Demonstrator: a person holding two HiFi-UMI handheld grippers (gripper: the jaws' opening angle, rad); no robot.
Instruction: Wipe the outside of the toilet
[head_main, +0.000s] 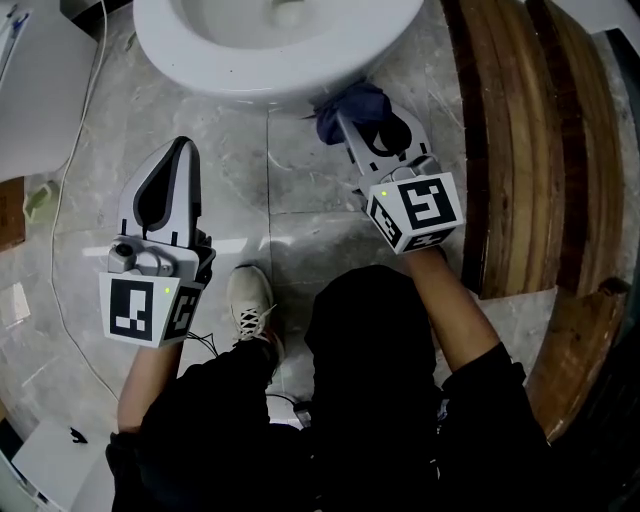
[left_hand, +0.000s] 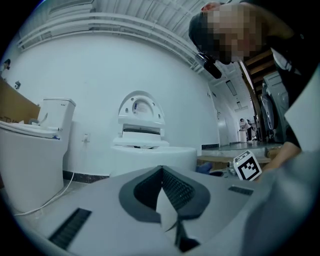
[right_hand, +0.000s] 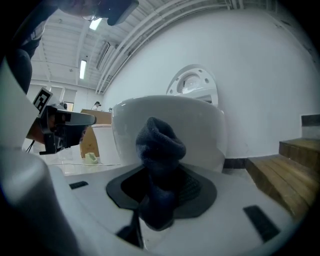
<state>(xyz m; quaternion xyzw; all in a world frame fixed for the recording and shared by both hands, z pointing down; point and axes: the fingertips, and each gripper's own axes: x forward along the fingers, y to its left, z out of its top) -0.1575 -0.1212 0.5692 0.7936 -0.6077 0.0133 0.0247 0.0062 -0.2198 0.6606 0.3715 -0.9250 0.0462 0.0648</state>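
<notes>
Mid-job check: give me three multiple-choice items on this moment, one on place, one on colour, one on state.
1. Where is the cloth? A draped over the left gripper; B at the toilet bowl's front; C inside the bowl.
2. Its colour? A white; B yellow; C dark blue.
3. The left gripper is: A shut, empty; B shut on the cloth; C wide open.
Answers: B, the right gripper holds it beside the bowl's front edge; C, it looks dark blue in both views; A, its jaws meet with nothing between.
</notes>
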